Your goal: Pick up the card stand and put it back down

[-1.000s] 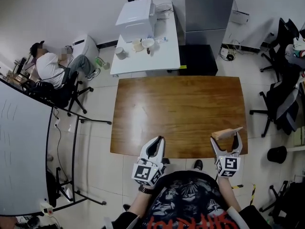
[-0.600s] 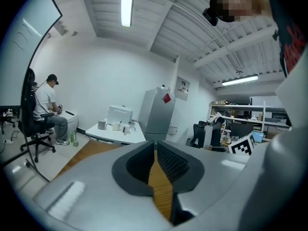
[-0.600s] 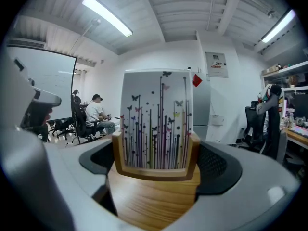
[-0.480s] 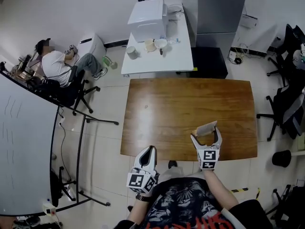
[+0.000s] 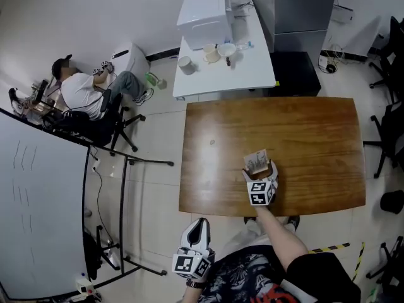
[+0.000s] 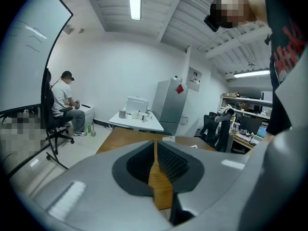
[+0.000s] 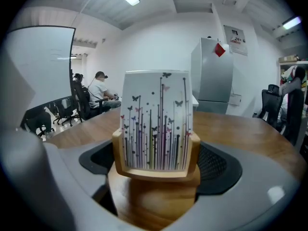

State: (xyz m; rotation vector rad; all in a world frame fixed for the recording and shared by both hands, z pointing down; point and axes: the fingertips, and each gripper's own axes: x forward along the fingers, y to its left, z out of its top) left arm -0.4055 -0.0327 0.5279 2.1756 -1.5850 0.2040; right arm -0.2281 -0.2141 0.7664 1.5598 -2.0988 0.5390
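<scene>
the card stand, a wooden holder with a white card printed with thin stems and butterflies, sits upright between the fingers of the right gripper, which are closed on its two wooden sides. from the head view it is over the near middle of the brown wooden counter; whether its base touches the wood i cannot tell. the left gripper is off the counter's near edge, close to the holder's body, its fingers together with only a thin slit between them and nothing in it. beyond the counter stands a white table with cups and a white box. a person sits on a chair beside a whiteboard.
</scene>
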